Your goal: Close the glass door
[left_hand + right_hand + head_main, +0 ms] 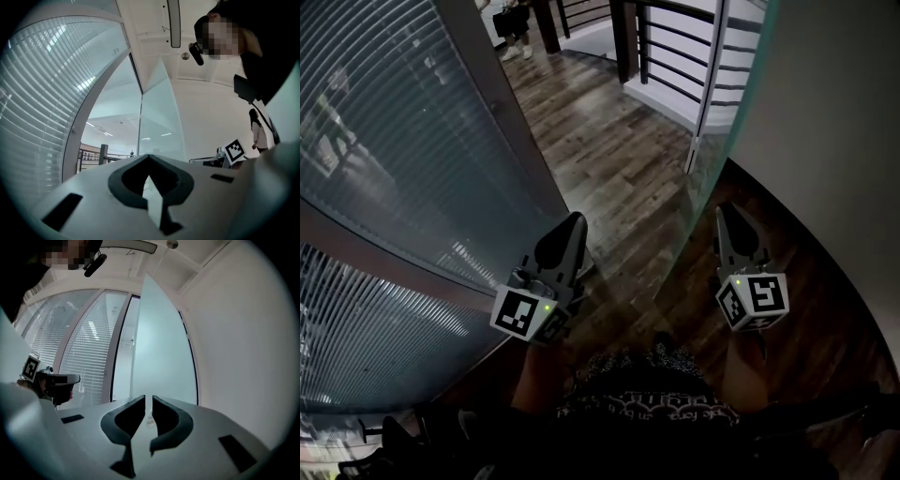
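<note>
The glass door (733,94) stood open, seen nearly edge-on in the head view as a pale green pane. It ran from the top of the picture down toward the wooden floor (609,141), between the two grippers. The right gripper (728,214) was held just beside the pane's lower edge, on the side of the white wall (834,112). The left gripper (574,221) hung on the other side, near a curved window with blinds (384,141).

In the right gripper view the right gripper (146,399) had its jaws a narrow slit apart. The door (159,343) rose straight ahead of that slit, but the jaws were not pressing on it, and I could not tell what the small pale spot in the gap was.

In the left gripper view the left gripper (149,159) was closed, its tips meeting with nothing between them, and the door (159,117) stood beyond it.

A dark railing (675,47) crossed the far end of the floor, and a person (514,23) stood there.
</note>
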`<act>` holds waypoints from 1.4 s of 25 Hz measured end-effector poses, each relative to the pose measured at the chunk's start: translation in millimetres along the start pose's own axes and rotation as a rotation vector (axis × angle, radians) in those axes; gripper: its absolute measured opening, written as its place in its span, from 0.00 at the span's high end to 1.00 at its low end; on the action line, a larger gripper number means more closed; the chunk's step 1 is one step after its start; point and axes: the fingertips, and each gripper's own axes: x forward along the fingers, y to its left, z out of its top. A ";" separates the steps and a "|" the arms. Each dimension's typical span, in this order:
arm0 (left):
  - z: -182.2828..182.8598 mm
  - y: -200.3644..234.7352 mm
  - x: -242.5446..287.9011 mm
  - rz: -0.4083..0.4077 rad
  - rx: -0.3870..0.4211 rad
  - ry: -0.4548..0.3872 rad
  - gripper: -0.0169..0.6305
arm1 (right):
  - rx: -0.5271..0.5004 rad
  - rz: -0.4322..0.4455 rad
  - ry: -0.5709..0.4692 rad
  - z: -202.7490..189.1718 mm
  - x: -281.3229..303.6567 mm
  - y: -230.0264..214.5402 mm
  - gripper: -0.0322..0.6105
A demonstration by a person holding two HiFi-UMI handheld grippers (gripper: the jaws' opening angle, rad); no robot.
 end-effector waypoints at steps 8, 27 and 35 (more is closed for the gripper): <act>-48.8 0.8 3.0 0.070 0.054 0.011 0.97 | -0.035 0.157 0.119 -82.4 17.8 -33.7 0.88; -54.1 -2.0 32.1 0.262 0.088 0.035 0.97 | -0.082 0.572 0.270 -111.8 61.3 -30.3 0.85; -52.7 -6.4 36.8 0.315 0.103 0.044 0.97 | -0.100 0.643 0.275 -112.7 74.3 -35.6 0.79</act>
